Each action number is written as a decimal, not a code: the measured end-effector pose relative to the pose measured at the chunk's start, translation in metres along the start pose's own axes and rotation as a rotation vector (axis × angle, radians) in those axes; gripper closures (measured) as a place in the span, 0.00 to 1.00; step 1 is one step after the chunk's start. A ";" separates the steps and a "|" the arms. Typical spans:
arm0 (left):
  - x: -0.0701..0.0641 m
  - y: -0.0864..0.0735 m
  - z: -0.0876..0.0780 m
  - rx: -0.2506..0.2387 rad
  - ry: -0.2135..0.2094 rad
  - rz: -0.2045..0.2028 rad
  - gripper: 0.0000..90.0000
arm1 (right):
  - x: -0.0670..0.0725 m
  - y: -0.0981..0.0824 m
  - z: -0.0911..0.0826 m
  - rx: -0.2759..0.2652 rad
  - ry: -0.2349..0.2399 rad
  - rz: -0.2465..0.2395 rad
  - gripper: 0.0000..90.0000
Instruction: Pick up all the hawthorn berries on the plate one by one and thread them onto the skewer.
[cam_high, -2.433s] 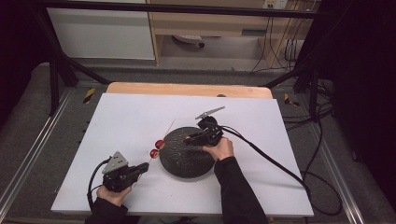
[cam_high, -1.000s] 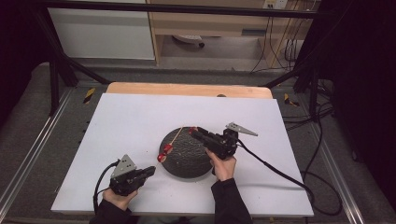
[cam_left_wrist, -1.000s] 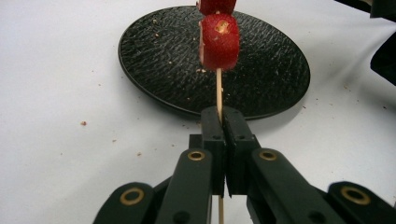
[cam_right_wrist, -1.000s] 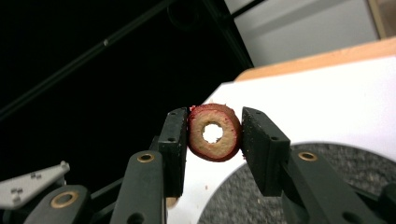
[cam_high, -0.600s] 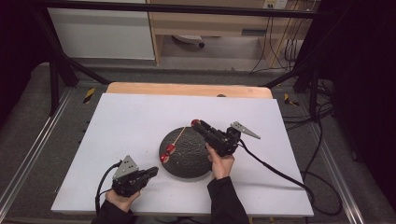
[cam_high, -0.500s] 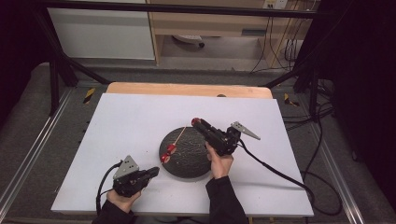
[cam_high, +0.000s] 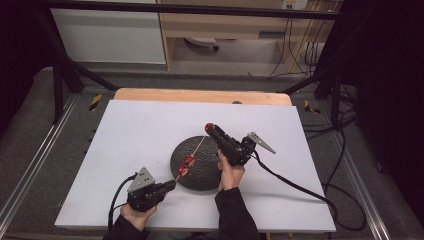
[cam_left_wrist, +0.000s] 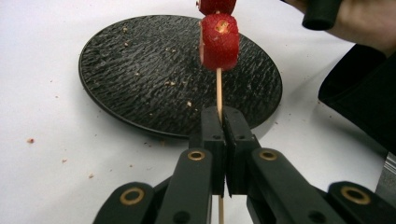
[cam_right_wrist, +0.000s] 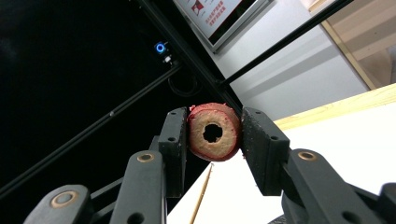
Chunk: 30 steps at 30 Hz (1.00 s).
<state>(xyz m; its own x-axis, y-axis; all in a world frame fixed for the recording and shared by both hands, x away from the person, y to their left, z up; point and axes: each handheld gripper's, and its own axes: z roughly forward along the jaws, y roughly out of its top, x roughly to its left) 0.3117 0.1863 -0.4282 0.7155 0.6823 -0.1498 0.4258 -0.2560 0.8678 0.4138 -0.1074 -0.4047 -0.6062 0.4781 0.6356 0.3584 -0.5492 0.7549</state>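
Note:
My left gripper (cam_high: 170, 185) (cam_left_wrist: 222, 122) is shut on the near end of a thin wooden skewer (cam_high: 196, 148) (cam_left_wrist: 218, 91). The skewer slants up over a round black plate (cam_high: 200, 170) (cam_left_wrist: 140, 84) and carries two red fruit pieces (cam_high: 186, 165) (cam_left_wrist: 219, 35). My right gripper (cam_high: 210, 127) (cam_right_wrist: 213, 133) is raised above the plate's far edge, by the skewer's tip, and is shut on a cored red fruit slice (cam_high: 209, 127) (cam_right_wrist: 214, 132). The slice's centre hole faces the right gripper view's camera, with the skewer's tip (cam_right_wrist: 201, 197) just below it.
A white sheet (cam_high: 135, 130) covers the table, with small crumbs (cam_left_wrist: 30, 140) near the plate. A wooden edge (cam_high: 200, 96) runs along the far side. Black frame bars (cam_high: 65, 70) and cables (cam_high: 300, 185) surround the table.
My right gripper lifted off the plate with the fruit slice and moved to the skewer's tip. My left gripper shifted right, tilting the skewer up over the plate.

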 end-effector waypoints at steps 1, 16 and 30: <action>-0.001 0.000 0.000 -0.004 0.000 0.001 0.98 | 0.000 -0.001 0.000 -0.001 0.000 0.002 0.69; -0.003 0.000 0.002 -0.012 -0.009 -0.012 0.98 | -0.001 -0.007 0.001 -0.018 0.010 0.017 0.69; -0.009 0.000 0.009 -0.053 0.000 -0.066 0.98 | -0.002 -0.018 0.001 -0.005 0.029 0.053 0.69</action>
<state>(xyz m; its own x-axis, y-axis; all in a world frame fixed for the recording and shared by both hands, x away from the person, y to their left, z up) 0.3102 0.1743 -0.4309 0.6871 0.6963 -0.2076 0.4418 -0.1736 0.8801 0.4087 -0.0974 -0.4195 -0.6065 0.4283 0.6698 0.3873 -0.5767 0.7194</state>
